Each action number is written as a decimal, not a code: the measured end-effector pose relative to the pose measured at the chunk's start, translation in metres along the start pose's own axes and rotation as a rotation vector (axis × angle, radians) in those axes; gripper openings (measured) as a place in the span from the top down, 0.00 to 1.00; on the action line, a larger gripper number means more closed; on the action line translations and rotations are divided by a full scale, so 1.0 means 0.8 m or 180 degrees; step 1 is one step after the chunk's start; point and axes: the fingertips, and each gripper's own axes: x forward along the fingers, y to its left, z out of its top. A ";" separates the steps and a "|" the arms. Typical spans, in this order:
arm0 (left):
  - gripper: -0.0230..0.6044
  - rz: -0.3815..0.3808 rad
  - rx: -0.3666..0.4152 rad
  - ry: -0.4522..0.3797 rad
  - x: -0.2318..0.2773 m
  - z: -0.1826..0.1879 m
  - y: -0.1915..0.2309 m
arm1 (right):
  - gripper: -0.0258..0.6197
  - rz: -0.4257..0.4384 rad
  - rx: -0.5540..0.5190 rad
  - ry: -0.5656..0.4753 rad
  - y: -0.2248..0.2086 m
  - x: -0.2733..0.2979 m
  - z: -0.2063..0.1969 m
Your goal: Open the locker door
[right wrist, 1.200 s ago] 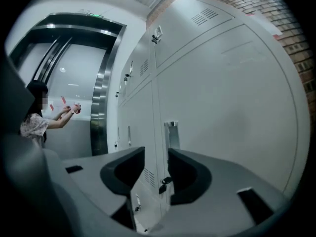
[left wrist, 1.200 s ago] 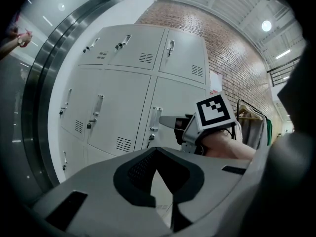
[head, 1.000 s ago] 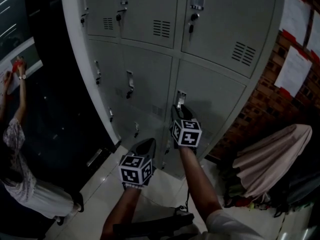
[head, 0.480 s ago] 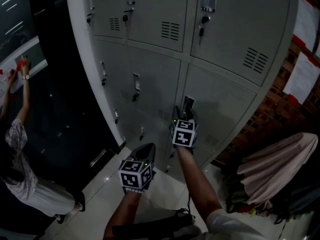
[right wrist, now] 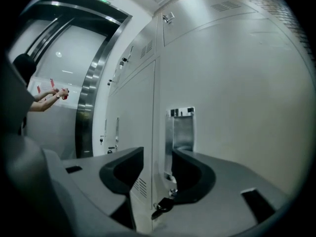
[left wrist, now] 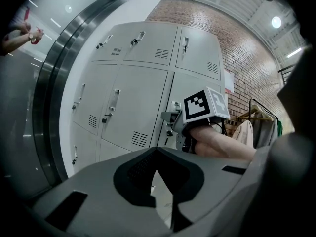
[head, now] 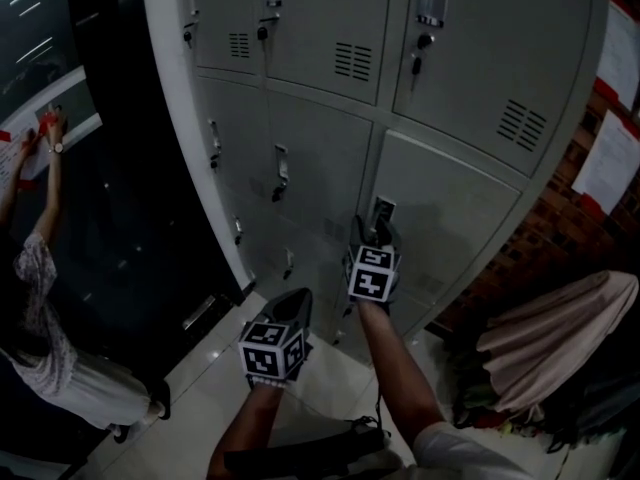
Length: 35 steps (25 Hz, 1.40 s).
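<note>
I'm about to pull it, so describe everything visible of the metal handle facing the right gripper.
The handle is a tall, narrow, shiny metal plate with a small label slot on top, fixed upright near the left edge of the grey locker door. A key hangs just below. The right gripper has its jaws apart at the handle's lower end, one overlapping it; contact cannot be told.

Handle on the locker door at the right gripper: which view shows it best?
Right gripper view: the handle stands large and close, just beyond the open jaws. The head view shows only its top above the right gripper. The left gripper view shows it small and distant.
</note>
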 end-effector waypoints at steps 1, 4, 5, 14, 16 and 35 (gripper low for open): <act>0.97 0.0003 -0.0003 -0.0001 -0.002 0.000 0.001 | 0.66 0.0011 -0.0006 -0.0008 0.004 -0.005 0.000; 0.97 0.0006 -0.0016 -0.0002 -0.010 -0.002 0.003 | 0.66 0.0051 -0.0050 -0.0033 0.015 -0.023 0.000; 0.97 0.0004 -0.0018 -0.0002 -0.014 -0.003 0.003 | 0.66 0.0064 -0.0065 -0.0043 0.019 -0.030 0.000; 0.97 -0.0055 0.0001 0.0016 -0.056 -0.014 -0.008 | 0.67 0.0077 -0.0048 -0.0123 0.045 -0.099 -0.004; 0.97 -0.0068 0.0001 0.0035 -0.066 -0.020 -0.011 | 0.67 0.0057 -0.0031 -0.0135 0.048 -0.114 -0.006; 0.97 -0.0226 0.0051 0.0108 -0.111 -0.044 -0.039 | 0.75 -0.0046 0.0014 -0.0149 0.046 -0.182 -0.016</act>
